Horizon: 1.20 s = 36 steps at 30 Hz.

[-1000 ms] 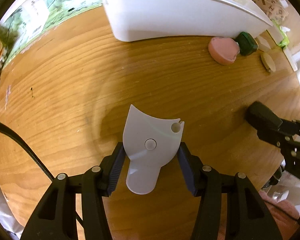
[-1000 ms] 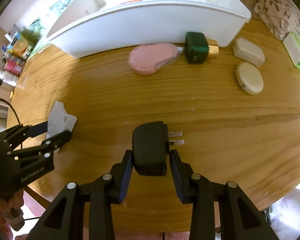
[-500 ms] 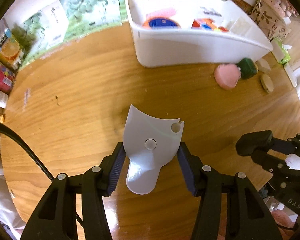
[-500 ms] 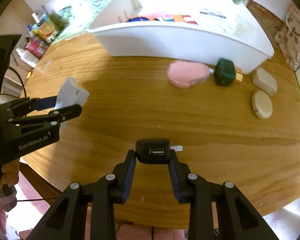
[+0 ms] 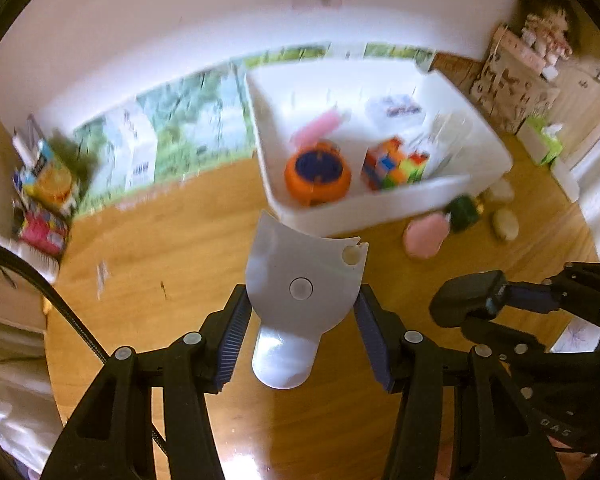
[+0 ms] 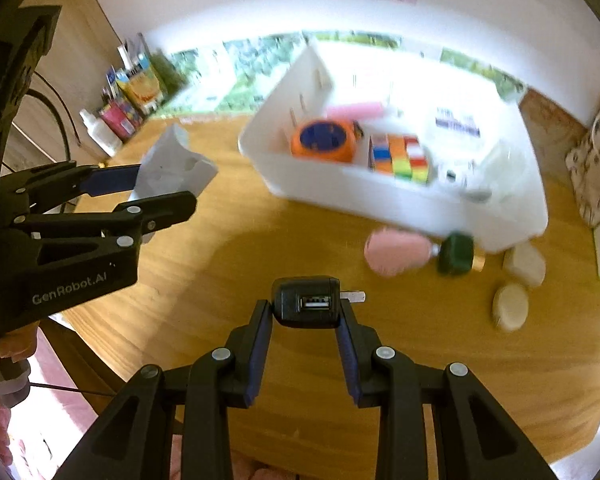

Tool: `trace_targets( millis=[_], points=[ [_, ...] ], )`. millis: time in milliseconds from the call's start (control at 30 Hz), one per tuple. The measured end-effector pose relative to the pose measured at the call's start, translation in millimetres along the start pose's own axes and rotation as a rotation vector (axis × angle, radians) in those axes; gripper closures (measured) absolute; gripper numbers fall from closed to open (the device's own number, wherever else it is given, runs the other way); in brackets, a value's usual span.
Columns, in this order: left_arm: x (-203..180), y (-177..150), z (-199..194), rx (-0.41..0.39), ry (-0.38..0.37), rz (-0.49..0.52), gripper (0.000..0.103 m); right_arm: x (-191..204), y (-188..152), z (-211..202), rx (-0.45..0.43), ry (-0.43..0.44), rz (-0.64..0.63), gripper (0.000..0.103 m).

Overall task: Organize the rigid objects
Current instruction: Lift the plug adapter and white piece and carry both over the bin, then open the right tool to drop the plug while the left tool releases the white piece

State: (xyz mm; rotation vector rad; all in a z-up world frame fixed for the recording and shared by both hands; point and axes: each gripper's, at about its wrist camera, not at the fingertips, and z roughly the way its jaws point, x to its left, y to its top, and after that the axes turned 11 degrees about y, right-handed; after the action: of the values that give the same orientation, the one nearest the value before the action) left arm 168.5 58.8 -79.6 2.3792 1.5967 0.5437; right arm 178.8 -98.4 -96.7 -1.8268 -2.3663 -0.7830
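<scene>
Both loads look lifted for the carry: left gripper (image 5: 300, 320) clamps a grey scraper (image 5: 302, 280), right gripper (image 6: 305, 312) a black charger (image 6: 306, 300), next needing placement over the white bin (image 6: 380, 196)

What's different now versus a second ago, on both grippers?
Both grippers have lifted off the wooden table: the view now looks down into the white bin. The right gripper closed on the black USB charger, raised it and rolled it, port now facing the camera. The left gripper keeps its hold on the grey plastic piece. Items beside the bin stayed put.
</scene>
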Motion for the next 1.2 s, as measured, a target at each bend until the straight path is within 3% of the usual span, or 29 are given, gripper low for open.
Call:
trace_targets(
  millis=[467, 867, 1200],
  points=[
    [-11.1, 77.3, -33.2, -0.131, 0.055, 0.034, 0.046, -29.1, 60.0, -35.3, -0.133, -0.004, -0.060, 0.071],
    [-19.5, 145.1, -19.4, -0.180, 0.078, -0.021, 0.046, -65.4, 94.7, -32.5, -0.214, 0.020, -0.054, 0.071],
    [-27.3, 188.6, 1.8, -0.229, 0.048, -0.075, 0.046, -88.5, 111.1, -13.9, -0.274, 0.037, -0.088, 0.071]
  ],
)
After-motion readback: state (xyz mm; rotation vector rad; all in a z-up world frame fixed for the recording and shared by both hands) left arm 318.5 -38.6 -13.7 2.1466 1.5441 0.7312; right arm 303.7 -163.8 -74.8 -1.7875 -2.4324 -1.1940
